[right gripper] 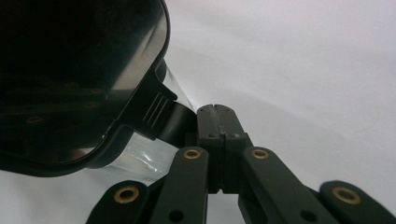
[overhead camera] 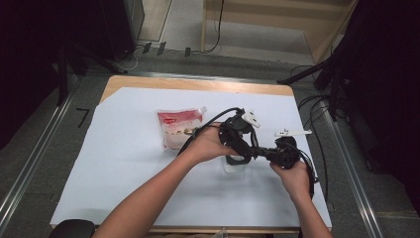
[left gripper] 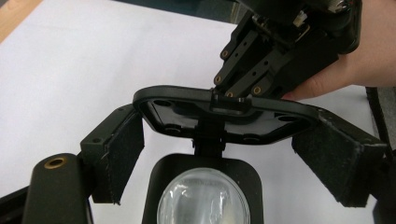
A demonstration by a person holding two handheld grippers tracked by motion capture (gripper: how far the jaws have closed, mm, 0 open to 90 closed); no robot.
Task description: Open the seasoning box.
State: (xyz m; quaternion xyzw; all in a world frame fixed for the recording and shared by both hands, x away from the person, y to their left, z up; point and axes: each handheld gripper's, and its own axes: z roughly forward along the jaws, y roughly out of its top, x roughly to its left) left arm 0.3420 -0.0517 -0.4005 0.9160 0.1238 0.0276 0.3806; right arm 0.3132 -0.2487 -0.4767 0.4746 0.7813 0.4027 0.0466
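In the high view the clear container [overhead camera: 234, 163] is standing just right of the table's middle, mostly hidden under the 2 grippers and the person's left hand [overhead camera: 210, 145]; only its pale lower wall is showing. The red-and-white pouch [overhead camera: 178, 128] is lying at 10 o'clock from it, spout toward 2 o'clock, nearly touching the left hand.

In the left gripper view the black hinged lid [left gripper: 226, 114] is standing raised over the round mouth, its long axis running 9 to 3 o'clock, its underside facing the camera. The left gripper [left gripper: 233, 154] is sitting spread, its 2 padded jaws flanking the lid without pressing it. The right gripper [left gripper: 233, 95] is coming in from 1 o'clock, jaws pressed together at the lid's far edge; whether they are pinching its tab [right gripper: 159, 116] is hard to make out in the right gripper view.

The white sheet [overhead camera: 124, 163] is lying bare toward 9 and 6 o'clock, the table edge being nearer at 3.
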